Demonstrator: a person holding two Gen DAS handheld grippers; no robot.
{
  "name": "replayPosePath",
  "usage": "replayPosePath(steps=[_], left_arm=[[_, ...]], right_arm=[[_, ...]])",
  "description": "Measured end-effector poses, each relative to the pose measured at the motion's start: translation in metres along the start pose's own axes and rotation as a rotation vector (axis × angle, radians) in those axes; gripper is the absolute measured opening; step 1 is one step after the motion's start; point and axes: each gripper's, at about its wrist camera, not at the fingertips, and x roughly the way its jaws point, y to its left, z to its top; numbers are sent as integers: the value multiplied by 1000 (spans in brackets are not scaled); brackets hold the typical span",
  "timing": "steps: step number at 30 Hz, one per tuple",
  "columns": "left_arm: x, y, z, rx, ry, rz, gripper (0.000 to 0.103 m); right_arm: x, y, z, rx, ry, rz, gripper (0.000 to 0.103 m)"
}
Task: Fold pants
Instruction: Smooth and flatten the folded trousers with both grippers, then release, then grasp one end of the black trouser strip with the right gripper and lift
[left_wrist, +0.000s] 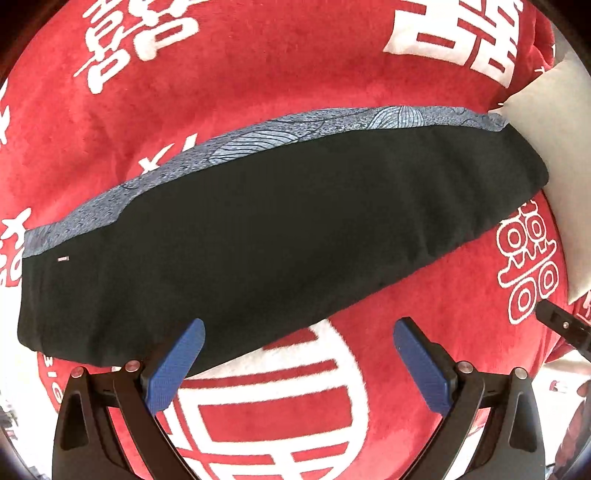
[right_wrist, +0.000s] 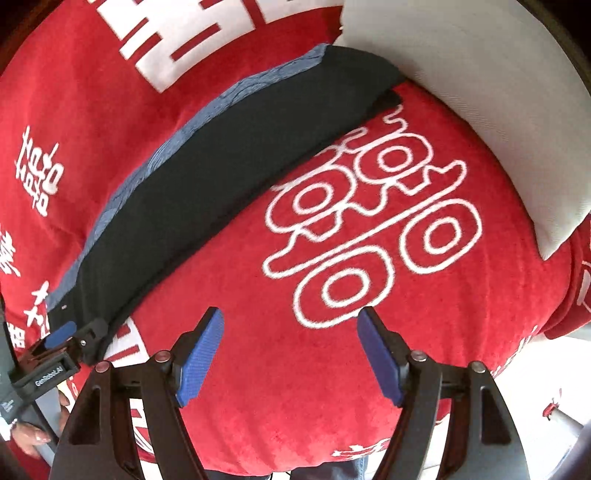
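Observation:
Black pants (left_wrist: 258, 236) with a blue-grey patterned side panel lie flat, folded lengthwise leg over leg, on a red blanket (left_wrist: 258, 74). They run from lower left to upper right. My left gripper (left_wrist: 299, 332) is open and empty, just at the near edge of the pants, its left pad over the fabric. In the right wrist view the pants (right_wrist: 229, 170) stretch diagonally at the left. My right gripper (right_wrist: 291, 321) is open and empty over bare blanket (right_wrist: 443, 332), to the right of the pants. The left gripper (right_wrist: 74, 339) shows at the lower left there.
A white pillow (left_wrist: 554, 147) lies at the far right end of the pants, touching the leg ends; it also shows in the right wrist view (right_wrist: 480, 92). The blanket carries white characters. The bed's edge falls away at the right (right_wrist: 535, 387).

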Motion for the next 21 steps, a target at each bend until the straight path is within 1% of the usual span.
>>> replayPosePath(steps=[5, 7, 8, 9, 10, 11, 12, 14, 17, 19, 21], left_arm=[[10, -8, 16, -18, -4, -9, 103], [13, -12, 24, -31, -11, -9, 103], [16, -12, 29, -38, -15, -13, 103], [18, -14, 34, -44, -18, -16, 103], [20, -17, 40, -48, -23, -17, 103], [22, -20, 45, -50, -27, -16, 103], [23, -22, 49, -51, -29, -15, 103], [28, -28, 59, -52, -35, -11, 103], [35, -37, 72, -55, -48, -6, 103], [42, -43, 79, -52, -50, 6, 103], [50, -47, 83, -49, -34, 27, 103]], right_arm=[[-5, -16, 8, 27, -8, 9, 78], [-7, -21, 22, 33, -32, 8, 78], [-11, -25, 28, 32, -54, 0, 76], [-14, -27, 35, 30, -79, -4, 71], [-16, -28, 42, 29, -93, -1, 55], [-16, -29, 52, 32, -101, 6, 44], [-15, -30, 58, 35, -104, 10, 42], [-12, -30, 78, 31, -119, 7, 42], [-1, -16, 103, -9, -135, 16, 42], [7, -7, 115, -47, -142, 12, 42], [18, 0, 124, -83, -134, 0, 42]])
